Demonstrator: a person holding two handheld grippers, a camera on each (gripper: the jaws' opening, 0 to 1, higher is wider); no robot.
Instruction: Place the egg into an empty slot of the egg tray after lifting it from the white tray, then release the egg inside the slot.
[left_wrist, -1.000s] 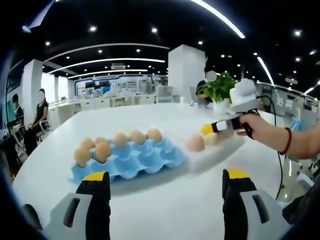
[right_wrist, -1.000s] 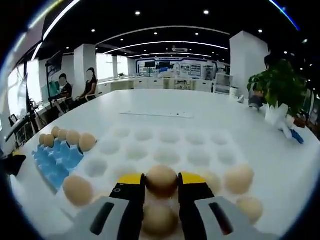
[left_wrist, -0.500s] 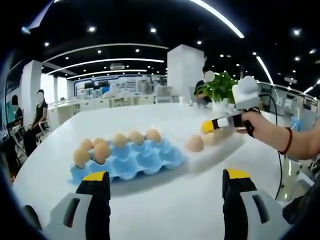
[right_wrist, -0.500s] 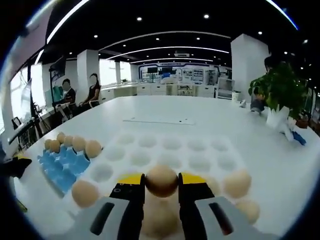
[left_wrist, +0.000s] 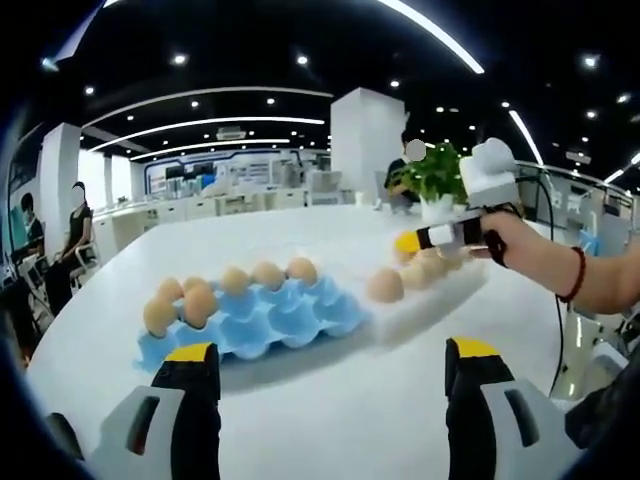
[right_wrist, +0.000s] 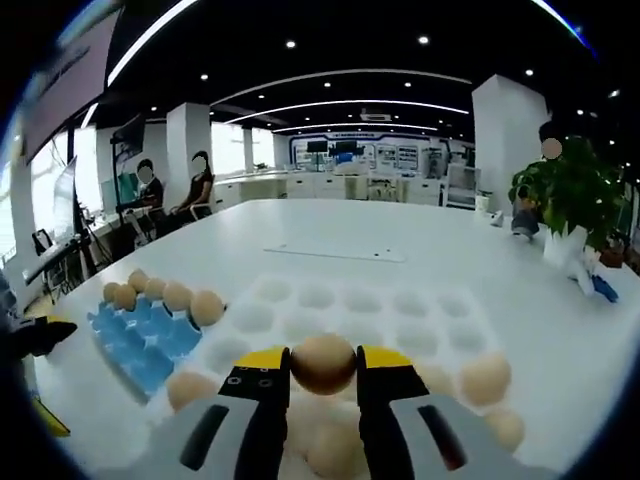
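While the right gripper (right_wrist: 323, 375) was held above the white tray (right_wrist: 452, 312), a single egg (right_wrist: 323, 362) was clamped between its yellow-tipped jaws, pressed on both sides by the pads. The egg was seen as a smooth, matte, light-brown oval, slightly paler on its upper curve where the ceiling lights fell on it, with no crack or mark that could be made out. Below and just ahead of the jaws, the white tray was seen with rows of shallow round hollows, most of them bare, and a few more brown eggs were lying in the hollows nearest the tool, to either side of it. To the left of the jaws the blue egg tray (right_wrist: 150, 330) was set against the white tray's edge, with a row of eggs along its far side and the nearer cups unfilled. In the left gripper view, the left gripper (left_wrist: 330, 385) was held low over the white table (left_wrist: 320, 420), its jaws spread wide with nothing between them; well ahead of it lay the blue egg tray, and further right the right gripper was seen in a person's hand (left_wrist: 520, 245) above the white tray.
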